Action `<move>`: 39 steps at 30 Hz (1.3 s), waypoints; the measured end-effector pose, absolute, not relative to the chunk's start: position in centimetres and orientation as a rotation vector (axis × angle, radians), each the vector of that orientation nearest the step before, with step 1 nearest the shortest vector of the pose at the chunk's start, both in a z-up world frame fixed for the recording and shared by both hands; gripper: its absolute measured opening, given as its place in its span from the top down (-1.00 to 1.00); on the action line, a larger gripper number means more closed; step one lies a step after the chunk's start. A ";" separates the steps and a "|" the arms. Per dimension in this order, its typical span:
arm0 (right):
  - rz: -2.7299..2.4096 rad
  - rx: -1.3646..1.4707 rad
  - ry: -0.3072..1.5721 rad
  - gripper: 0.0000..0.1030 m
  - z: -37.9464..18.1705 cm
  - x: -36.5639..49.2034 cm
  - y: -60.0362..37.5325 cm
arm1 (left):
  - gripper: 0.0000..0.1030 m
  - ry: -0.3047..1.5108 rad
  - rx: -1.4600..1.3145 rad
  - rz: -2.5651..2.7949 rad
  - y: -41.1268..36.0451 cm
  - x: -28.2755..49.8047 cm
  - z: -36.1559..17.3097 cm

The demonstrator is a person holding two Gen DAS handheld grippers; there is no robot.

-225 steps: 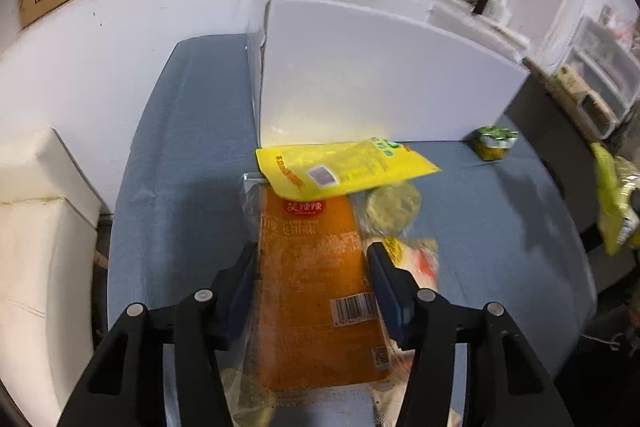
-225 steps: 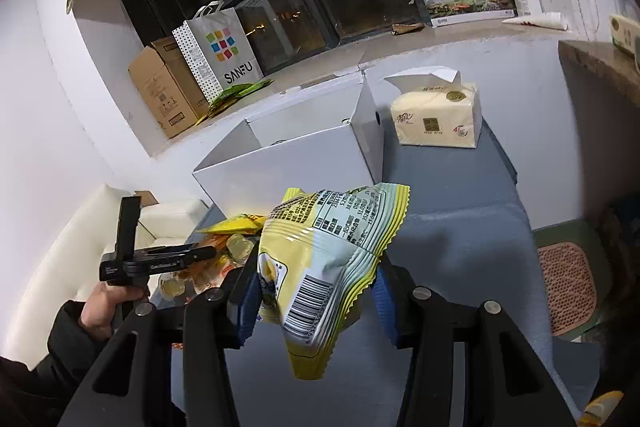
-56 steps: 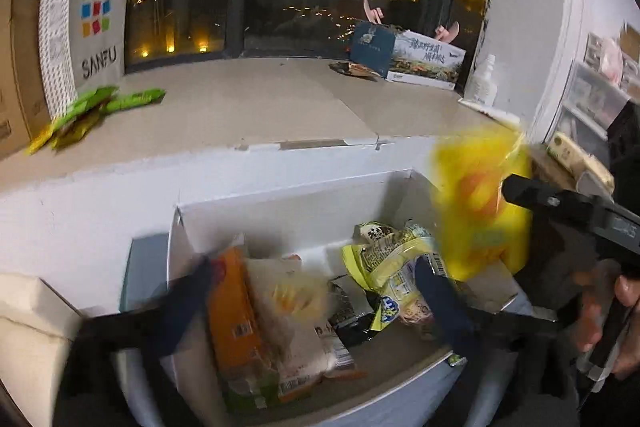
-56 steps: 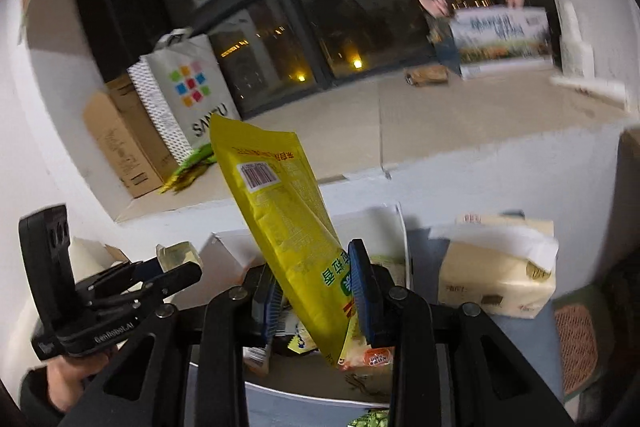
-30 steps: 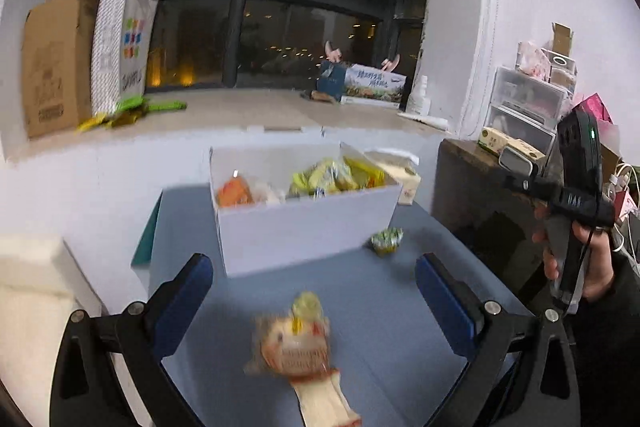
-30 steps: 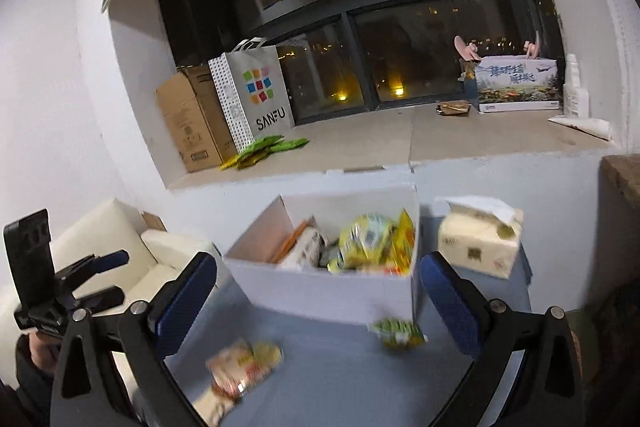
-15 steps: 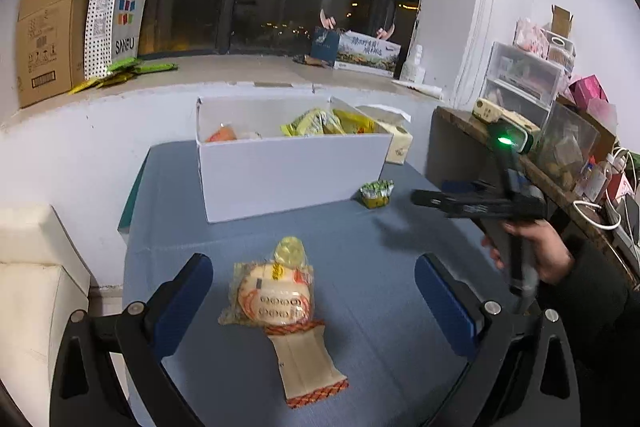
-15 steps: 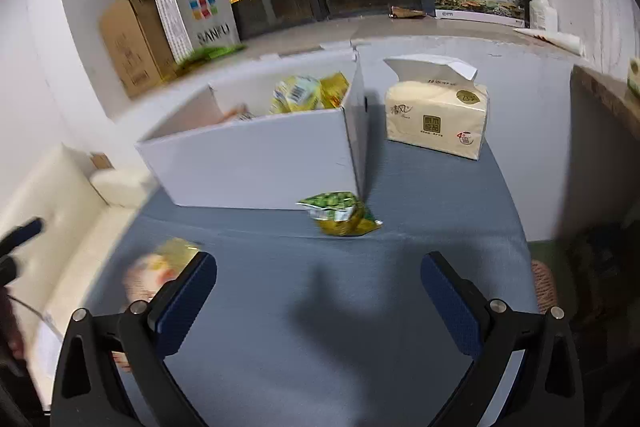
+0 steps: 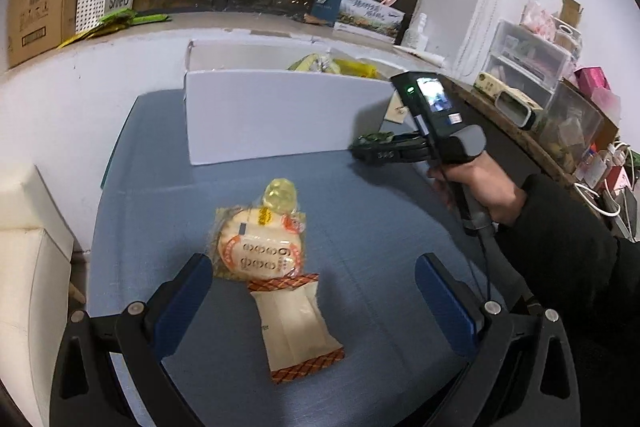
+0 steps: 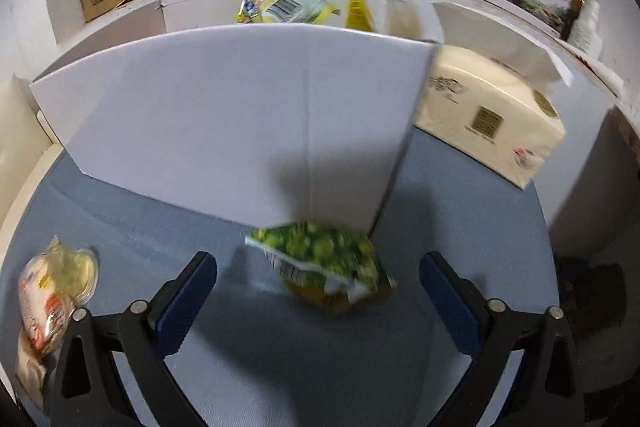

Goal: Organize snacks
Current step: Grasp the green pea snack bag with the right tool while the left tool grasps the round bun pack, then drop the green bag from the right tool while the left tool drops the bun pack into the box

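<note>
The right gripper [image 10: 318, 301] points steeply down at the blue tabletop [image 10: 460, 227], its two blue-padded fingers [image 10: 186, 301] standing wide of each other and closing at this moment. The green snack packet [image 10: 324, 259] lies flat on the table between them, slightly ahead of the fingertips and nearer the middle than either pad; neither pad touches it, and it is blurred. Just beyond the packet, farther along the gripper's line, stands the white box [image 10: 240, 115], whose near corner comes down almost to the packet's far edge; snack bags [image 10: 286, 7] show over its rim. To the right of the box, ahead and right of the gripper, sits a cream tissue pack [image 10: 492, 119]. Far off to the gripper's left lies a round cracker packet [image 10: 56, 291]. The left gripper [image 9: 314, 301] also hangs over the table with its fingers spread wide and nothing clamped. The cracker packet [image 9: 260, 247] lies just ahead of its left finger, and a long beige packet [image 9: 296, 323] lies between the fingers, closer to the left one, touching neither. From this view the person's hand [image 9: 480, 187] holds the right gripper ahead and to the right, beside the box [image 9: 280, 115].
</note>
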State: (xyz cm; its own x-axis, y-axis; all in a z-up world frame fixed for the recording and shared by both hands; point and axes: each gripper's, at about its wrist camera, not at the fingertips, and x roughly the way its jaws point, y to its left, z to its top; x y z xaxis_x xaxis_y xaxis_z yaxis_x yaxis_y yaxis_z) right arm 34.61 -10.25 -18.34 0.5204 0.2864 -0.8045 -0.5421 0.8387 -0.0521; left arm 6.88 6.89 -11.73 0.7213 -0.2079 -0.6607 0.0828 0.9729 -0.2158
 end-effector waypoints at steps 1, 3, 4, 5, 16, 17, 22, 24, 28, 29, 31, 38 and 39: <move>0.489 -0.332 0.905 0.02 -18.5 34.8 -10.1 | -1.00 0.752 -0.180 -0.163 7.0 6.9 -11.9; 0.488 -0.307 0.894 0.03 -18.2 34.6 -10.5 | -1.00 0.760 -0.188 -0.168 7.2 6.9 -12.2; 0.491 -0.296 0.887 0.04 -18.0 34.4 -10.8 | -1.00 0.764 -0.190 -0.167 7.3 7.0 -12.3; 0.494 -0.287 0.875 0.04 -17.7 34.0 -11.2 | -1.00 0.771 -0.194 -0.164 7.4 7.2 -12.5; 0.674 -0.030 0.747 0.04 -11.1 26.0 -17.3 | -1.00 0.915 -0.142 -0.130 7.7 12.5 -15.6; 0.688 -0.019 0.732 0.04 -10.7 25.1 -17.8 | -1.00 0.942 -0.130 -0.117 7.8 13.5 -16.1; 0.729 -0.020 0.673 0.04 -9.3 21.6 -18.3 | -1.00 1.012 -0.077 -0.086 7.3 16.6 -18.2; 0.738 -0.017 0.666 0.04 -9.1 21.4 -18.0 | -0.97 1.025 -0.057 -0.055 7.3 17.1 -18.8; 0.752 -0.032 0.658 0.04 -8.9 20.3 -18.0 | -0.51 0.988 -0.038 -0.054 7.2 16.5 -18.4; 0.750 -0.039 0.656 0.04 -9.0 20.2 -17.9 | -0.50 0.950 -0.085 -0.079 7.6 16.0 -17.8; 0.756 -0.034 0.660 0.04 -9.1 20.0 -17.9 | -0.50 0.895 -0.098 -0.068 8.0 15.1 -16.5; 0.789 0.006 0.652 0.04 -8.6 20.7 -17.5 | -0.50 0.637 -0.156 -0.085 9.5 11.8 -8.9; 0.802 0.027 0.654 0.04 -8.3 21.2 -17.3 | -0.50 0.614 -0.156 -0.097 9.7 11.9 -8.0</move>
State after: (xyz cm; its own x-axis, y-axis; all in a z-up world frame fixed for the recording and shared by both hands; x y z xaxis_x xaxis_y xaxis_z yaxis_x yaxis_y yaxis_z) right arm 21.15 -17.33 -8.34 0.5109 0.6743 -0.5333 -0.6584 0.7057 0.2616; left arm 11.85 9.72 -7.98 0.8136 -0.1363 -0.5652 0.0441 0.9838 -0.1737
